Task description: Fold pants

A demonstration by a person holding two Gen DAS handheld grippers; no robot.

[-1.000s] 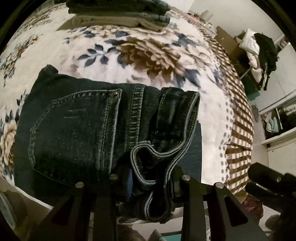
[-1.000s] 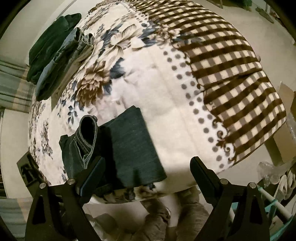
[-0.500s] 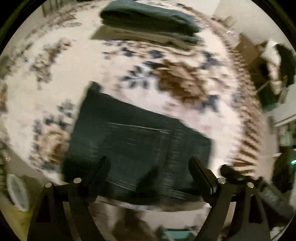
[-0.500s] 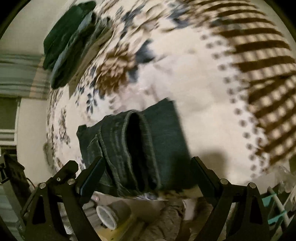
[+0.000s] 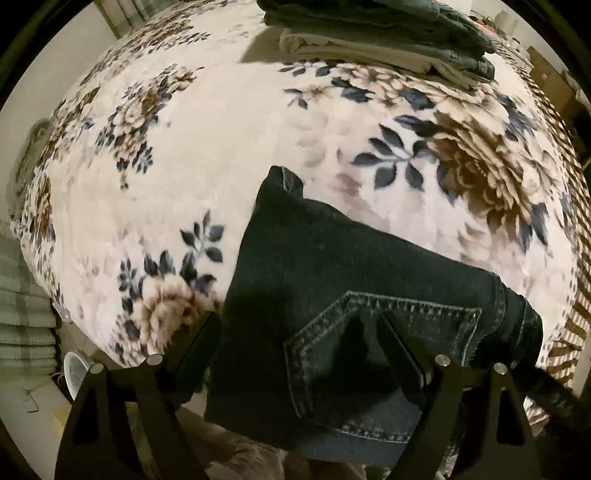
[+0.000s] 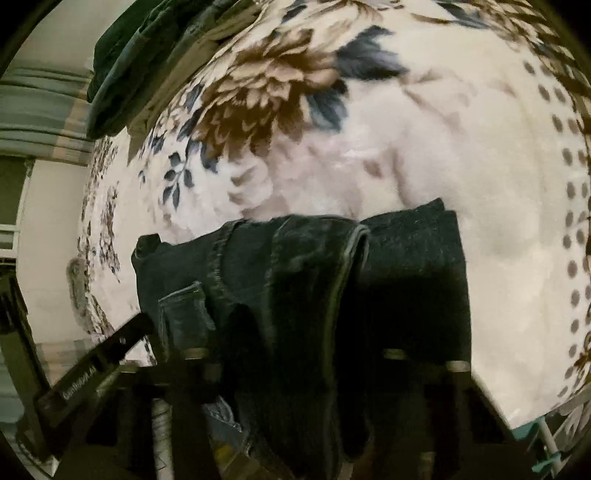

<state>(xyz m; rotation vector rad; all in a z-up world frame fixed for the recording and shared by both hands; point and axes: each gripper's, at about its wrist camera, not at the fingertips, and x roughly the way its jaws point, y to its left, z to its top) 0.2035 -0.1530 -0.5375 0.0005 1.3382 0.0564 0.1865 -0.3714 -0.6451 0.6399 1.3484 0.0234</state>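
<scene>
A folded pair of dark denim pants (image 5: pixel 332 273) lies at the near edge of the floral blanket (image 5: pixel 207 140), back pocket up. My left gripper (image 5: pixel 301 332) is open, its fingers (image 5: pixel 199 339) spread at the near end of the pants. In the right wrist view the pants (image 6: pixel 314 280) fill the space between my right gripper's fingers; the right gripper (image 6: pixel 295 354) looks shut on the waistband end, with its fingertips hidden in the dark cloth. The left gripper's body (image 6: pixel 92 365) shows at lower left there.
A stack of folded pants (image 5: pixel 388 33) sits at the far side of the bed, also in the right wrist view (image 6: pixel 147 48). The blanket's brown checked border (image 5: pixel 576 258) runs along the right. A white bowl (image 5: pixel 74 369) is on the floor at left.
My left gripper let go of the waistband and opened, then moved in low over the pocket. My right gripper came from well back to the pants and closed on their near end.
</scene>
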